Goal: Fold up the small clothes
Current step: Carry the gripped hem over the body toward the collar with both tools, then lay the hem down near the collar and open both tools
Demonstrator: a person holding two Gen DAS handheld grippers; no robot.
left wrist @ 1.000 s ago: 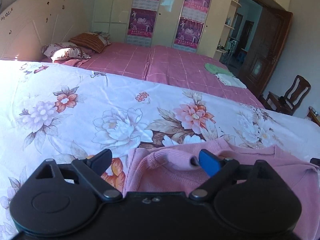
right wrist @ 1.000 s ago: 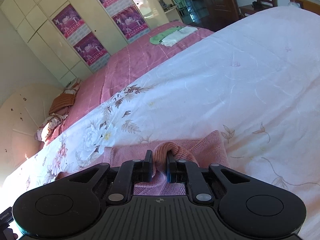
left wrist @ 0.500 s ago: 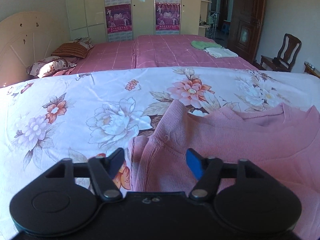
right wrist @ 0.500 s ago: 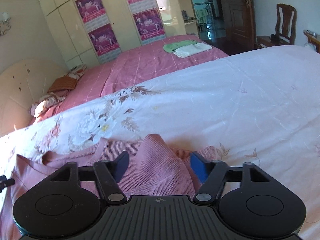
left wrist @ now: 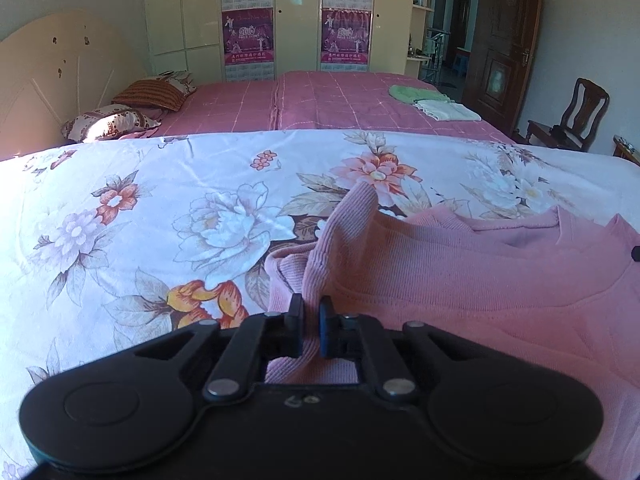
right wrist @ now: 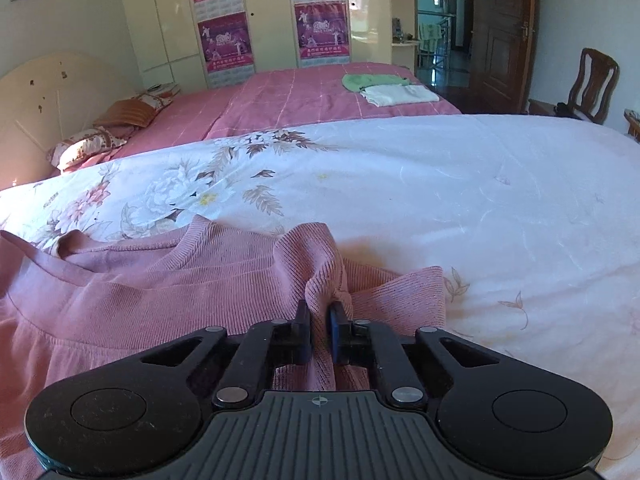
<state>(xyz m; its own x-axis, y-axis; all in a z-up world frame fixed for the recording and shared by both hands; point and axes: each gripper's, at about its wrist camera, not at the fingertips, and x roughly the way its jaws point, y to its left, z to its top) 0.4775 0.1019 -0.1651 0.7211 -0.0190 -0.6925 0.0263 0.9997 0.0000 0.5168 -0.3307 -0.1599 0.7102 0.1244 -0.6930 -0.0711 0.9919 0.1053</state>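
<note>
We hold the pink sweater, lying across the floral bedsheet, with the left gripper and right gripper just closed on opposite shoulder folds, its neckline between them.

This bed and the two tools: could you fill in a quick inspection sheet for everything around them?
Surface: floral quilt spread over the near bed.
Job's things: pink sweater lying on the quilt, neckline away from the cameras, not yet folded.
Clutter: nothing seen on the quilt.
Grippers: left tool has just closed, pinching a ridge of sweater; right tool likewise, on the other side.
Cables: nothing seen.
Surroundings: pink bed with pillows and folded cloths, wardrobe, wooden chair, door.
</note>
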